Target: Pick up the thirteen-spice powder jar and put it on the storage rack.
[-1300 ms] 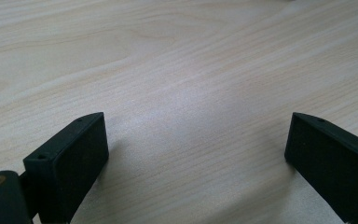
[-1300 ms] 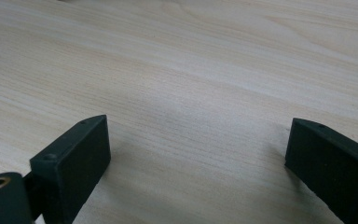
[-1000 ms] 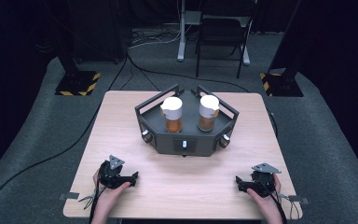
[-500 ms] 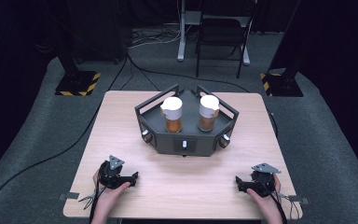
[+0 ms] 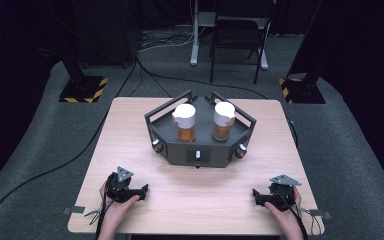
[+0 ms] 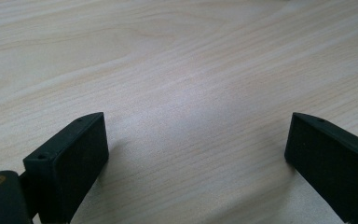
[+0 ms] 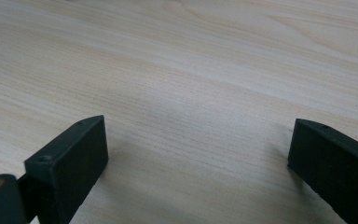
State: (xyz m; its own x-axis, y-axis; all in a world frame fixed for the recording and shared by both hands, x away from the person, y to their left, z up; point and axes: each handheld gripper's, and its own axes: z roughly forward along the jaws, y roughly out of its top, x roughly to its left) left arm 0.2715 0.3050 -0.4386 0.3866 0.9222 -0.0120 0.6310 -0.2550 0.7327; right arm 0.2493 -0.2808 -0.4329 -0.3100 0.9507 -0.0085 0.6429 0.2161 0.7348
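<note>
Both hand-held grippers rest low at the near edge of the surface (image 5: 145,130), the left hand-held gripper (image 5: 141,190) at the near left corner and the right hand-held gripper (image 5: 257,195) at the near right, each pointing inward toward the middle. Their jaws stand spread wide and released, with nothing but bare wood grain between them in the left gripper view and the right gripper view alike. Parked this way, well apart from everything else, they read as a ready pose: hands settled and free to reach forward.

What they would reach for sits at the middle of the far half of the surface: a dark grey angular tray (image 5: 200,150) with a raised rail around its back and sides, two round knobs at its front corners and a small pale mark on its front face. Standing upright inside it, side by side and apart, are the left jar (image 5: 185,122) and the right jar (image 5: 223,121), both of clear glass holding something amber-brown, both capped in white. Keeping them in the tray likely holds them steady and square to the person, one jar roughly ahead of each hand, which suits a two-handed pickup or an opening of the lids
</note>
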